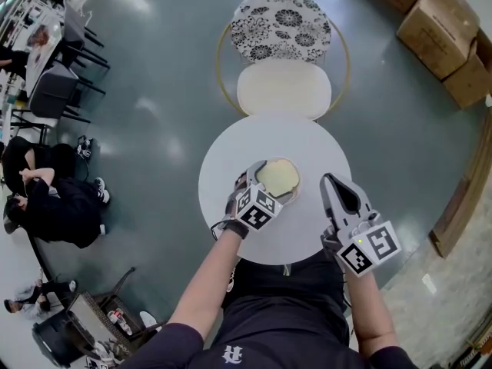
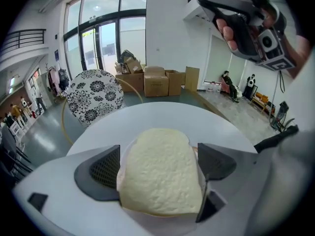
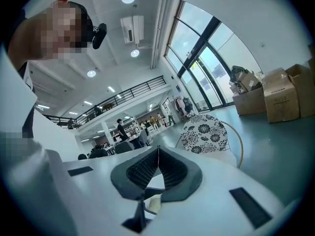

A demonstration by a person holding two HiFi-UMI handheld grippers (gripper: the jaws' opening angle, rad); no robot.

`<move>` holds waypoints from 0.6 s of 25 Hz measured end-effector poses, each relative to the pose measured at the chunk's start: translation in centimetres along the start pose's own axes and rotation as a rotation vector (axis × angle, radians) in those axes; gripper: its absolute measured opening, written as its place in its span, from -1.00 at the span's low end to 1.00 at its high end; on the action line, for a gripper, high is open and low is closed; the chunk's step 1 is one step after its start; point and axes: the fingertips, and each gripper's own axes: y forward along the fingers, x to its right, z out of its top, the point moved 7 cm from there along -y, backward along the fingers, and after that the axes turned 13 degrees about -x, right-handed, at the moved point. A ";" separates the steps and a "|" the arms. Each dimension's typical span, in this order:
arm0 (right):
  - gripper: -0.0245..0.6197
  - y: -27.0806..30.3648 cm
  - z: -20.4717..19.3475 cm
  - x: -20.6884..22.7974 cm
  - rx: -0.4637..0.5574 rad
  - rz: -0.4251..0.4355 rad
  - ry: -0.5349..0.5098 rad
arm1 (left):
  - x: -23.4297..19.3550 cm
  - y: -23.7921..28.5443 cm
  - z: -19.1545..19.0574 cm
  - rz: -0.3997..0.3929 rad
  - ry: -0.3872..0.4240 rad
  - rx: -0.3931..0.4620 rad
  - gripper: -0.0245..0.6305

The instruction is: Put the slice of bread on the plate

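- Seated people [image 1: 54, 198] and dark chairs [image 1: 58, 91]: far left of the head view, well apart from my table, with bare floor [image 1: 154, 129] between.
- Round white table [image 1: 227, 160]: I see its whole rim, apart from the near edge, which my body hides. Bare top lies left of and behind the left gripper.
- Left gripper [image 1: 265, 189]: jaws set wide, the slice filling the gap, both pads against its sides.
- Slice of bread [image 1: 278, 175]: lies flat, near the table's middle, and is held by the left gripper.
- Plate [image 2: 153, 216]: only a thin pale rim shows under the slice in the left gripper view. The head view barely separates it from the tabletop. I cannot tell whether the slice rests on it or hangs just above.
- Patterned chair [image 1: 283, 52]: just beyond the far edge of the table.
- Right gripper [image 1: 329, 181]: jaws pressed together, nothing between them, raised beside the plate. Its own view looks past the chair and misses the slice. The left gripper view shows my hand [image 2: 227, 33] on it.
- Cardboard boxes [image 1: 446, 21]: far right, partly cut off by the frame.
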 end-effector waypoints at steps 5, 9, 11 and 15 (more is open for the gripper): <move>-0.90 -0.4 1.1 -0.4 -0.024 0.007 0.005 | -0.9 -2.1 1.2 0.018 -0.021 0.049 0.55; -0.90 -0.8 2.3 -2.0 -0.055 0.025 -0.013 | -0.7 -5.8 2.4 0.012 -0.063 0.113 0.54; -0.90 -1.2 3.1 -3.1 -0.066 0.032 -0.024 | -0.4 -8.4 3.1 -0.001 -0.093 0.160 0.54; -0.90 -2.3 5.5 -5.1 -0.071 0.041 -0.046 | 0.5 -15.1 5.5 -0.021 -0.133 0.287 0.54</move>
